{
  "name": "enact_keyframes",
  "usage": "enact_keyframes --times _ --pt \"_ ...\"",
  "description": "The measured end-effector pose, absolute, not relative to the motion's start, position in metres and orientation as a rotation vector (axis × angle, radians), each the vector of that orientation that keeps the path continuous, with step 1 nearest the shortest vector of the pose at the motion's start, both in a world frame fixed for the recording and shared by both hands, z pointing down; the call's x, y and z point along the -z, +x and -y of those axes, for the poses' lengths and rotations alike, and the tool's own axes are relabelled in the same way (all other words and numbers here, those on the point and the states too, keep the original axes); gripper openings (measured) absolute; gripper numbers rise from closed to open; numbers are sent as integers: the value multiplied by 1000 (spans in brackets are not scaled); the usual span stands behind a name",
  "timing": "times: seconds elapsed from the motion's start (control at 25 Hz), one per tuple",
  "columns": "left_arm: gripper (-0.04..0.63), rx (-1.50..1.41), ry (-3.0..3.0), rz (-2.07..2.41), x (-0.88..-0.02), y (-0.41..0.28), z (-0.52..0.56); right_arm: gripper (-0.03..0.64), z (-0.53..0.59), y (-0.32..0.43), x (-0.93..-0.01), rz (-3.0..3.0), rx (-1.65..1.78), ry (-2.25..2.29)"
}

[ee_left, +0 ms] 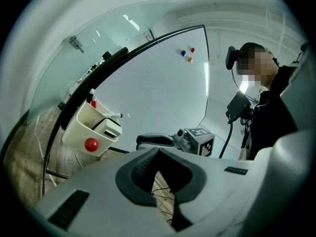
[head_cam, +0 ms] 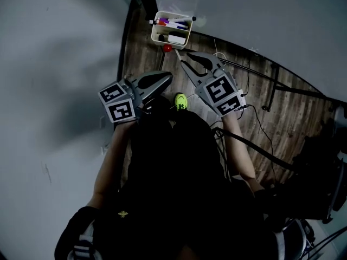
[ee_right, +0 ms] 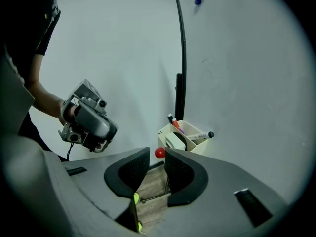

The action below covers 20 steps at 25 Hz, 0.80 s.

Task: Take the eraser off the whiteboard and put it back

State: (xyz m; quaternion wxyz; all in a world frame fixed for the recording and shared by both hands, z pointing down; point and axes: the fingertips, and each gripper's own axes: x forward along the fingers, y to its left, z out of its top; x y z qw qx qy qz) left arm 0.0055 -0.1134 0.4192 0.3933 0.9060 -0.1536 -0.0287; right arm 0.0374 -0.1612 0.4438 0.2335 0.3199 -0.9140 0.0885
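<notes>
Both claws are empty: left gripper (ee_left: 158,153) jaws together, right gripper (ee_right: 157,158) jaws apart, pointing toward the tray (ee_right: 164,134) holding the eraser (ee_right: 175,141) and markers (ee_right: 200,136)

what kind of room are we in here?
Likely an office or lab room: a wall whiteboard with coloured magnets, a tray of markers hung on its frame, and cables trailing over a wood-pattern floor.

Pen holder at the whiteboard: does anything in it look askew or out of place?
One white marker lies across the rim of the holder, its black cap sticking out past the side, while the other markers stand inside. Nothing looks spilled or damaged.
</notes>
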Motion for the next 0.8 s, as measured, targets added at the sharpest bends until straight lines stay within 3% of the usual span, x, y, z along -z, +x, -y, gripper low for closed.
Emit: enact_keyframes --times 0.2,0.36,0.56,0.8 --pt "17 62 2280 361 -426 2 122 124 172 38 -451 2478 -249 882" --pt "17 57 2268 350 -430 0 129 195 182 37 -456 2459 -231 883" --pt "17 57 2256 334 -433 -6 134 232 191 33 -459 2449 -214 887" --pt "17 50 2237 344 -440 -17 140 244 205 27 -464 2426 -177 887"
